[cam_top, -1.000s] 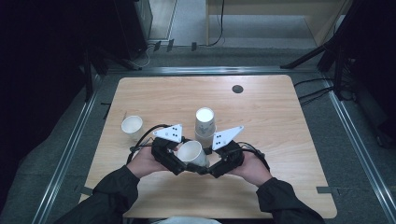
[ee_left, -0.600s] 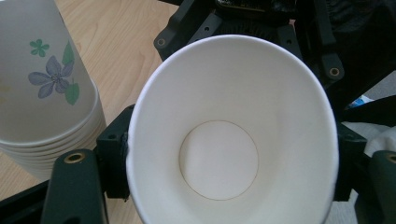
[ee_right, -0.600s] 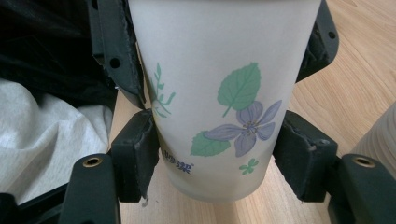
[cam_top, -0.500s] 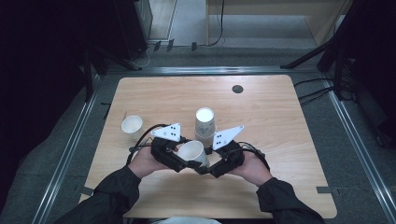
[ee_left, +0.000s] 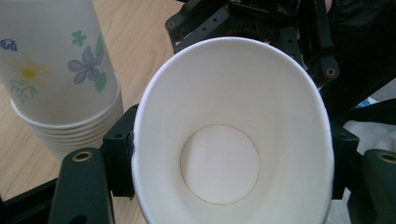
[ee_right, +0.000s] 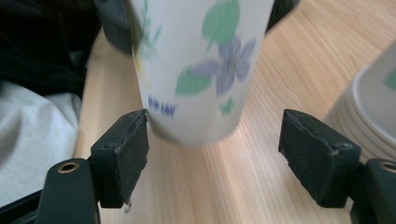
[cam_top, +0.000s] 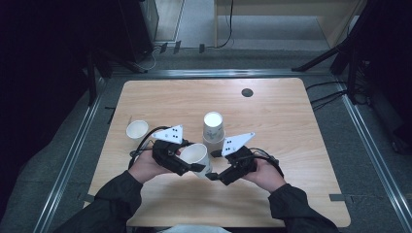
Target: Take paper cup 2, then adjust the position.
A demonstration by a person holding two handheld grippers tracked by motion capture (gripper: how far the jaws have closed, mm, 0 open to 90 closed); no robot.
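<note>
Far left on the table (cam_top: 301, 126), a lone small cup (cam_top: 137, 130) stands upright. Next, the left gripper (cam_top: 192, 166) has its jaws clamped on the rim of the white paper cup (cam_top: 196, 156), squeezing its mouth oval, just in front of the upside-down cup stack (cam_top: 213, 127). And the right gripper (cam_top: 214, 175): jaws just sprung apart, pads flanking the cup's flowered base, right pad clear.

The white paper cup (ee_left: 233, 140) has a plain inside and blue-and-green flowers outside; the white stacked paper cups (ee_left: 60, 79) show, seemingly, a yellow flower too.
</note>
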